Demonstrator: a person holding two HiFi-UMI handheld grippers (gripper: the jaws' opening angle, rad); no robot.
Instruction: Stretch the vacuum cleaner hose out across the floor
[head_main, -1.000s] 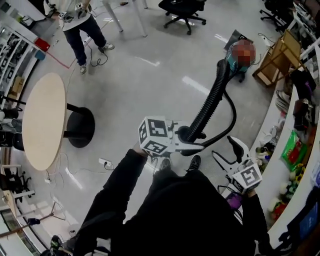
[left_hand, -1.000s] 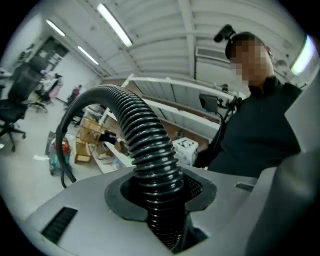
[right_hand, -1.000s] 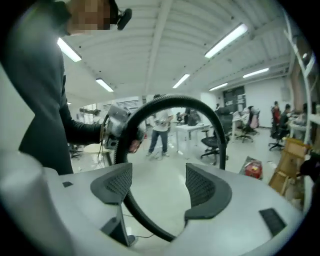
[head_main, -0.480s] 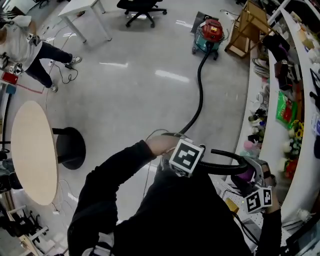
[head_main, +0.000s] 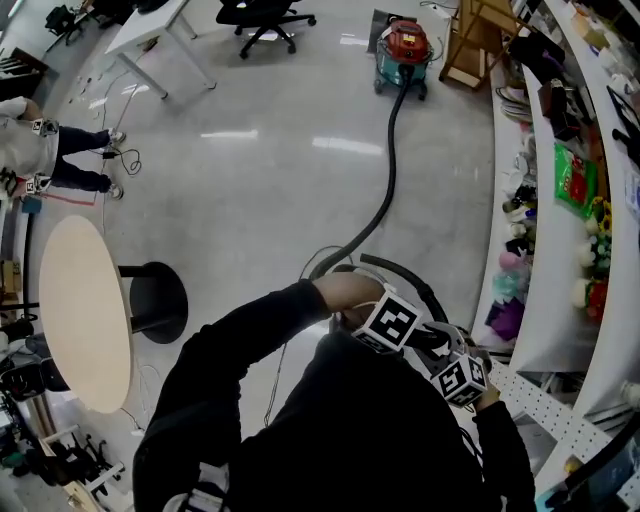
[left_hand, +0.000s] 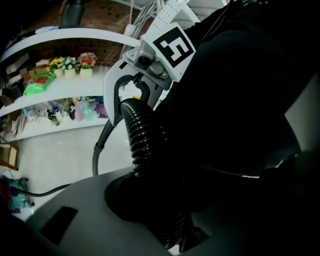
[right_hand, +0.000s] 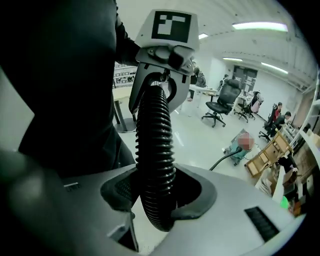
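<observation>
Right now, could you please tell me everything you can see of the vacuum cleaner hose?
The vacuum cleaner hose is black, ribbed, flexible-looking plastic. It runs along the pale floor from the red-topped vacuum cleaner, curves towards the person and loops up by their body. The left tool grips it, and the right tool, whose jaws have just been closing, clamps it close beside.

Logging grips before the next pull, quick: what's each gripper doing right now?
Left gripper: closed on the vacuum hose.
Right gripper: jaws have just been closing, now clamped on the vacuum hose too.
</observation>
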